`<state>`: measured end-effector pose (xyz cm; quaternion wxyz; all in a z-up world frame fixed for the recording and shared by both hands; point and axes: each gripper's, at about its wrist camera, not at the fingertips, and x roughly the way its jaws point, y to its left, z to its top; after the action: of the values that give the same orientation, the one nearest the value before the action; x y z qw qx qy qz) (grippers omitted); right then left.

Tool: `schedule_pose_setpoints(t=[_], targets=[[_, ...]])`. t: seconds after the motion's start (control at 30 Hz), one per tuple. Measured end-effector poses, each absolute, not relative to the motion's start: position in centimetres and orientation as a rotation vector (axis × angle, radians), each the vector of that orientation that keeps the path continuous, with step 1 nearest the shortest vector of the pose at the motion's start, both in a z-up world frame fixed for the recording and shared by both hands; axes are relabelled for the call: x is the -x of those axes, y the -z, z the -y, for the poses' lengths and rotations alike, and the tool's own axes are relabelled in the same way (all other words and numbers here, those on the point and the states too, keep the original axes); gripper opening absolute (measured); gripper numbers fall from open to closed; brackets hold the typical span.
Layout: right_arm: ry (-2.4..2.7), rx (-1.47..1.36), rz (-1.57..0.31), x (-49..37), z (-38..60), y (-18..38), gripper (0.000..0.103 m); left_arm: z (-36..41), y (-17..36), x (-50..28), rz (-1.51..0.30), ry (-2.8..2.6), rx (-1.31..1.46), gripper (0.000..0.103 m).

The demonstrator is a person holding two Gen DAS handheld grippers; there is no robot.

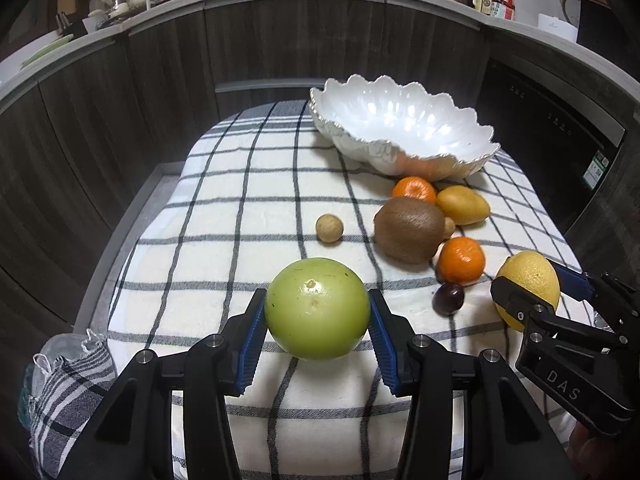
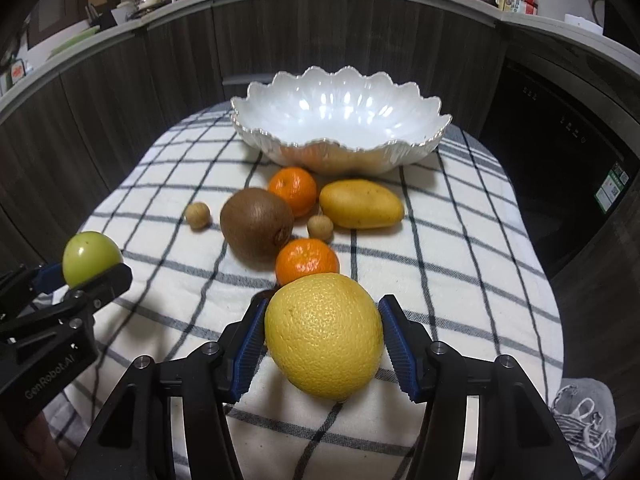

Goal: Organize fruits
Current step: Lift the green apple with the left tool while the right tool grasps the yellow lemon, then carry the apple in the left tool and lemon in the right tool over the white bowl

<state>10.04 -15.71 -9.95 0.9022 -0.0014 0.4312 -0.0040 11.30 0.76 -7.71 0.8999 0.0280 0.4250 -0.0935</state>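
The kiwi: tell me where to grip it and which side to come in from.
Grip the kiwi across its short middle, coming down from above. It lies on its side on the checked cloth, long axis running near to far, so its narrow width suits the jaws. Mind the orange mandarin close at its near end and the other mandarin behind it.

Light falls from overhead, leaving white glare patches inside the scalloped white bowl (image 2: 340, 120) and a small highlight on the green fruit (image 1: 316, 308) nearer the lens. Beyond the bowl the cabinets are dim. Fisheye distortion bends the counter edge, and the corners vignette to black. Focus is sharp centrally.
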Motion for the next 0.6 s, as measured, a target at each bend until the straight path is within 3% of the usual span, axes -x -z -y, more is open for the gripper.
schedule_pose_setpoints(t=[0.6], targets=[[0.009, -0.05, -0.804, -12.1, 17.6, 4.0, 0.057, 1.3, 2.4, -14.6, -0.814, 0.218, -0.046, 0.048]])
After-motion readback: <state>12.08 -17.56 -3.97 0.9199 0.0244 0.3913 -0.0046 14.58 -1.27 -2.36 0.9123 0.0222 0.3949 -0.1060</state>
